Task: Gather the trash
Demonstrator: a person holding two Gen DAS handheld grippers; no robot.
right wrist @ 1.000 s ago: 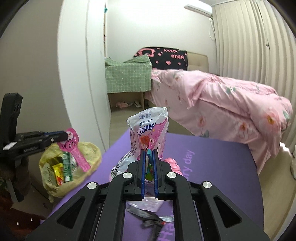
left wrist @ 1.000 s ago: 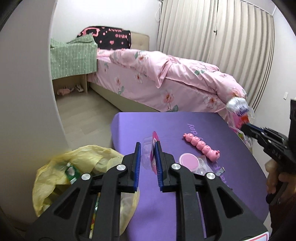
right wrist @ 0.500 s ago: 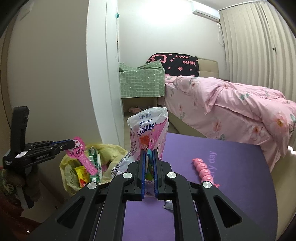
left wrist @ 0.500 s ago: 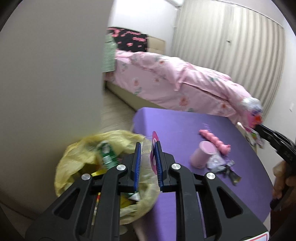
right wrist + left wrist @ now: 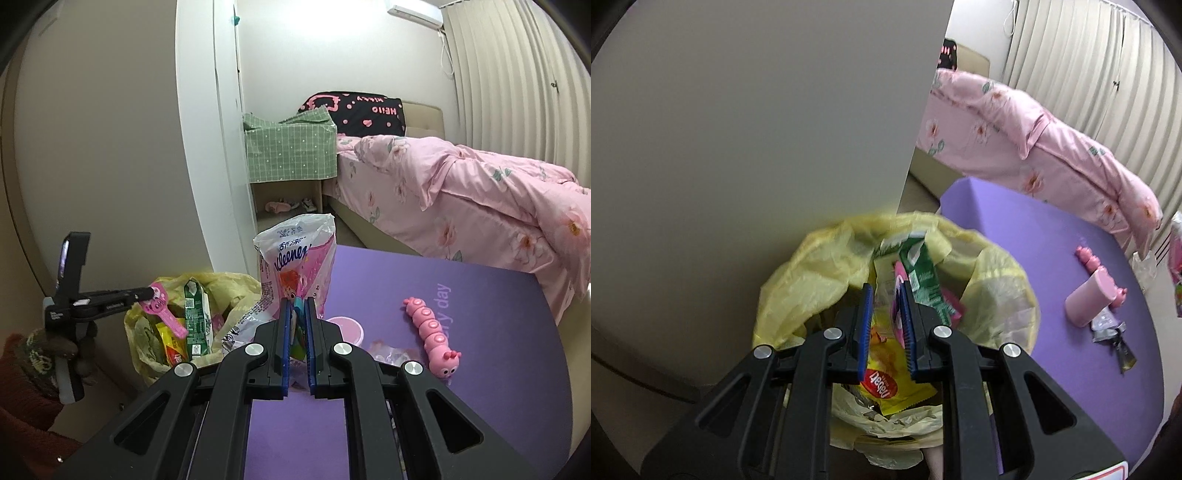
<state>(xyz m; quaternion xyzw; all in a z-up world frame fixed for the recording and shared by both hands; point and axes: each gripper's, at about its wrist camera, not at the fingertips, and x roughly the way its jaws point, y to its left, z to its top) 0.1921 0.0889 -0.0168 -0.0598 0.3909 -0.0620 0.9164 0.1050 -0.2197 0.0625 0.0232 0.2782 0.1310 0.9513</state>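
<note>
Left wrist view: our left gripper (image 5: 886,325) is clenched on a flat pink wrapper (image 5: 897,295), which is pressed against the right pad while its free end sticks out beyond the fingertips. Directly under and in front of the fingers lies the open mouth of the yellow trash bag (image 5: 820,273), with a green carton (image 5: 921,273) and a yellow snack packet (image 5: 886,380) already inside. In the right wrist view we see the same thing from the side: the left gripper (image 5: 147,293) reaches in from the left, and the pink wrapper (image 5: 162,310) hangs from its tip with the long axis slanting down toward the yellow trash bag (image 5: 221,291), just above the rubbish. So the bag is below the wrapper, and we judge that the coming move is only to let go of it. Our right gripper (image 5: 297,332) is closed tightly on the lower part of a tissue pack wrapper (image 5: 295,258), which stands upright above the purple table (image 5: 461,406). The bag is to the left of this gripper, near the table edge, so the left hand is clearly the nearer one. A pink caterpillar toy (image 5: 430,338) and a pink cup (image 5: 1089,299) remain on the table, with some small crumpled wrappers (image 5: 1112,332) beside the cup.
</note>
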